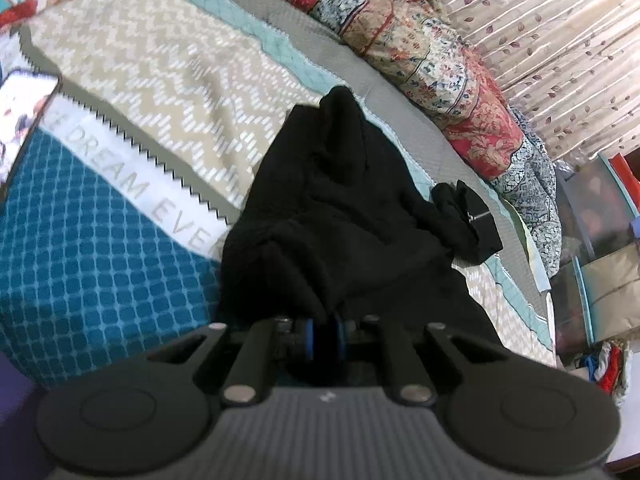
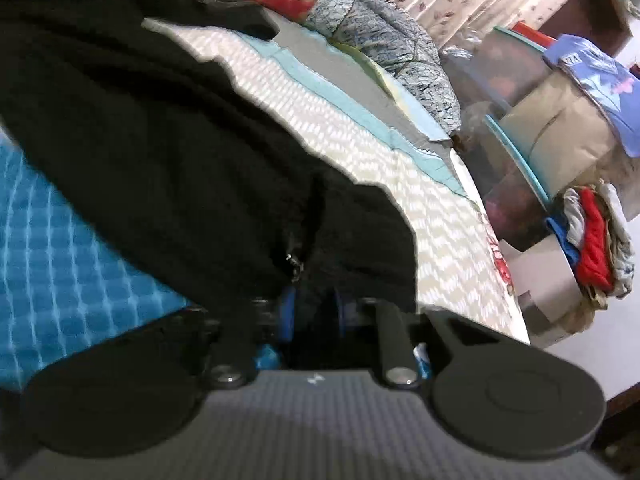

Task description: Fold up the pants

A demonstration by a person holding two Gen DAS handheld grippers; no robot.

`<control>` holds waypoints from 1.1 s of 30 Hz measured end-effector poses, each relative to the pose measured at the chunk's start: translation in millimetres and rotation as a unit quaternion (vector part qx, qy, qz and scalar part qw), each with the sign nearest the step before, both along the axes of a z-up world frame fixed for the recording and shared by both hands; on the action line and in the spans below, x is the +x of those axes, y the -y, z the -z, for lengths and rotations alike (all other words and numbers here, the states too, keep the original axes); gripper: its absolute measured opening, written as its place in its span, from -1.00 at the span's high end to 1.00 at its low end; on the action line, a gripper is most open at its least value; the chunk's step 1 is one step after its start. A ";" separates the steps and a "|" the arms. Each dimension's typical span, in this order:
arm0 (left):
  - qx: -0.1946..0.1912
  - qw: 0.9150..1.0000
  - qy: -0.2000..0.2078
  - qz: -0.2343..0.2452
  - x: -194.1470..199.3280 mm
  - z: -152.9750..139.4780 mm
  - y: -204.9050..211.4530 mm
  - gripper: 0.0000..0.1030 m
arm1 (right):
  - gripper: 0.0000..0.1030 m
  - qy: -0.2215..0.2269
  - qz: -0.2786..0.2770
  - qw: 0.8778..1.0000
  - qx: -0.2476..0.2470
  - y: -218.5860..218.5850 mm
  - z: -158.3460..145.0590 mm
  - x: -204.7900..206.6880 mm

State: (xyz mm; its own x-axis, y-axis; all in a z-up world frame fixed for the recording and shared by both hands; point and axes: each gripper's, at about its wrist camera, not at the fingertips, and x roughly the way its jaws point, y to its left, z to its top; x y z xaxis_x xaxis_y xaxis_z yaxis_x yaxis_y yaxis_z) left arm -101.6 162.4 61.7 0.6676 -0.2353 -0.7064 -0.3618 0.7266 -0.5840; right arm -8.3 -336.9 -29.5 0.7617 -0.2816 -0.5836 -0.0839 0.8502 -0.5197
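Black pants (image 1: 332,208) lie crumpled on the patterned bedspread (image 1: 132,80), running away from me in the left wrist view. My left gripper (image 1: 325,330) sits at their near end, its blue pads (image 1: 310,332) pinched together on a fold of the black cloth. In the right wrist view the pants (image 2: 160,132) fill the left half, with a zip pull (image 2: 289,264) showing just ahead of the fingers. Black fabric is bunched between the blue pads (image 2: 286,316) of my right gripper (image 2: 313,314), which press on it. A black blocky part with a metal screw (image 1: 478,220) touches the pants' right edge.
A rolled floral quilt (image 1: 432,64) lies along the bed's far side under a leaf-print curtain (image 1: 560,40). A phone (image 1: 24,100) rests on the bed at left. Off the bed's right edge (image 2: 504,280) stand storage boxes (image 2: 520,92) and a clothes pile (image 2: 596,240).
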 end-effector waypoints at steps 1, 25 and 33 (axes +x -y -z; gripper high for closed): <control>0.006 1.000 0.005 0.000 0.6 -4.4 -1.1 0.83 | 0.75 0.017 0.018 0.999 0.027 11.3 -13.5 4.8; 0.036 0.995 -0.084 0.042 -36.0 23.9 6.3 0.62 | 0.06 0.099 0.362 0.878 0.298 208.1 -48.2 -37.9; 0.134 0.991 0.027 -0.014 -29.1 -49.4 -43.3 0.34 | 0.02 0.176 0.266 0.893 0.317 172.4 -116.3 -28.5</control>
